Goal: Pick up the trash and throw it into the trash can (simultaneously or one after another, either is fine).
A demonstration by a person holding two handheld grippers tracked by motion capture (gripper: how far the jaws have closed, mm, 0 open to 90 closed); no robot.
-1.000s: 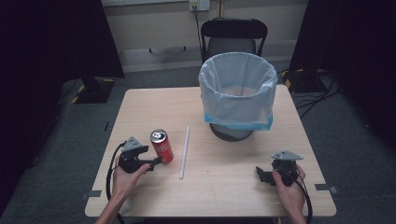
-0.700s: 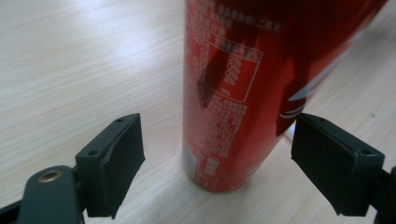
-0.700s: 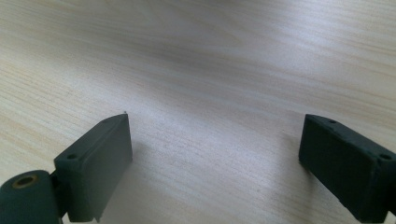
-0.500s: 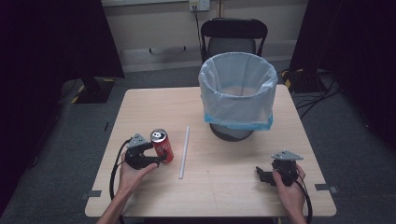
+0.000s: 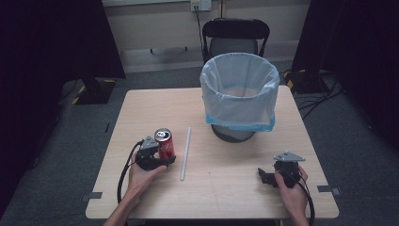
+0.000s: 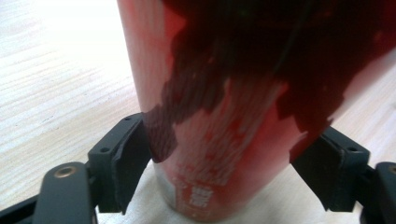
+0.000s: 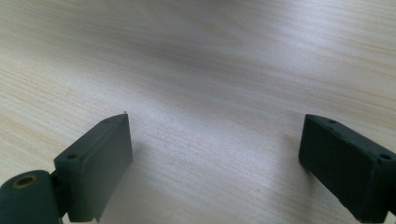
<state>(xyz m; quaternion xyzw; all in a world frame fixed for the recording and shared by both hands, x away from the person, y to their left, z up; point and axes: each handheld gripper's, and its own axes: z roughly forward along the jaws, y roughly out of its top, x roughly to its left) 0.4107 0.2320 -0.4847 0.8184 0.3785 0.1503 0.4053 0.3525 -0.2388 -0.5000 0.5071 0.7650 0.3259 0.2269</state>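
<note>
At the left half of the counter (image 5: 141, 108), roughly 8 o'clock from centre: the left claw (image 5: 159, 159) sits low with the red can (image 5: 165, 144) between its jaws. The can stands upright, long axis vertical, silver top up. In the left gripper view the can (image 6: 219, 140) sits dead ahead at 12 o'clock and both pads flank its lower wall, left pad at 9, right pad at 3. The jaws have just been closing with the can between them. The left pad looks to be at the wall, but I see a sliver of gap at the right one, so I read it as not yet clamped, open around the can.

Key relation: the can is already centred in the left claw, with the jaw line across its width, so the next move is likely just finishing the squeeze, no re-aim. The left hand is far nearer than the right.

Just past the can, at 3 o'clock from it, a white straw (image 5: 186, 153) lies flat, running 12 to 6, apart from the can.

Toward 1 o'clock from the can stands the lined bin (image 5: 240, 94), mouth up, well apart. Likely the drop target.

Far right, about 4 o'clock on the counter: the right claw (image 5: 266, 177) rests on the wood, jaws spread wide with bare counter between them, nothing held.
</note>
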